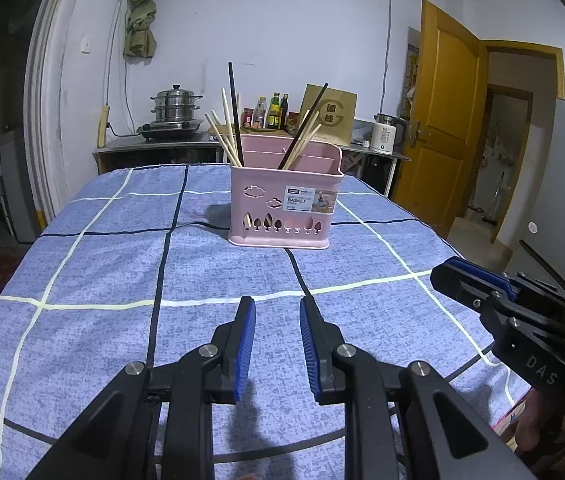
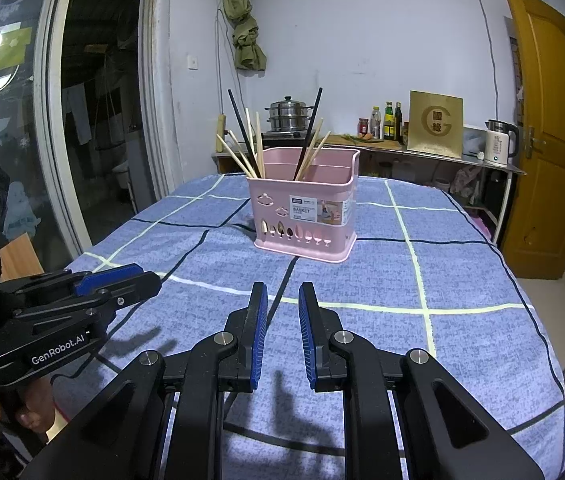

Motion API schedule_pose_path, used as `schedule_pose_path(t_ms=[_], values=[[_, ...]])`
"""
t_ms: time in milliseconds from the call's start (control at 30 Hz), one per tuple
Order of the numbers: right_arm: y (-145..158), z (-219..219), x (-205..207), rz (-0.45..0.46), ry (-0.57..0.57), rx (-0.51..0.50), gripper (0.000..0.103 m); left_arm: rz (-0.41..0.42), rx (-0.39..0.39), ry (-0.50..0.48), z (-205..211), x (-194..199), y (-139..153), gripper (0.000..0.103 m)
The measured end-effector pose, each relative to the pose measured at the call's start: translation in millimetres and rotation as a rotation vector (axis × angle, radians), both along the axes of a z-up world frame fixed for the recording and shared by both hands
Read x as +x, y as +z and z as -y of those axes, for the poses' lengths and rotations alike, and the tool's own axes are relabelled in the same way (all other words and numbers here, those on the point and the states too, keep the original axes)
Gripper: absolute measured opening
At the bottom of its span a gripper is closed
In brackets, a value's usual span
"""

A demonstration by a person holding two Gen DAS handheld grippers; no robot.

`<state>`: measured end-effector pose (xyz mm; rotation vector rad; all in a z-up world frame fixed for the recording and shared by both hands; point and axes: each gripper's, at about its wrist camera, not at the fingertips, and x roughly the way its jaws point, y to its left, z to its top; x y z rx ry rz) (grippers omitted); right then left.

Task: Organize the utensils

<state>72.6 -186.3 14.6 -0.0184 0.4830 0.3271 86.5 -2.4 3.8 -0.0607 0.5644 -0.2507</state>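
Because the chopsticks (image 1: 229, 136) are thin, stiff and light, and probably slick along their shafts, they will likely roll or pivot in a loose pinch, so the sensible hold is across the upper shaft, above the basket's rim, where they stand clear of each other. They sit in a pink plastic basket (image 1: 282, 204) standing on the counter (image 1: 122, 272), which is covered with a blue checked cloth, well ahead of both tools. The basket is divided into compartments: a front-left group holds several pale wooden sticks and 1 tall dark stick (image 1: 233, 104), fanned and leaning left, while a group nearer the middle (image 2: 311, 148) holds another dark stick with 2 or 3 pale ones leaning right. The rear section looks empty from here, though its floor is hidden. Tips show through the tree-shaped cutouts low on the front wall. The left gripper (image 1: 277, 308) hovers over the cloth with its fingers apart and nothing between them; the right gripper (image 2: 283, 294) does the same, its gap narrower and also empty. The basket itself seems light and may slide or tip if a stick is pulled sideways.
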Motion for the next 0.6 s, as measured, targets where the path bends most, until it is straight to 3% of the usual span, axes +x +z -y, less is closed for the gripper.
schedule_pose_path(t_ms=[600], values=[[0.3, -0.9, -1.1, -0.001, 0.001, -0.002, 0.016, 0.012, -0.001, -0.013, 0.5, -8.1, 3.0, 0.022]])
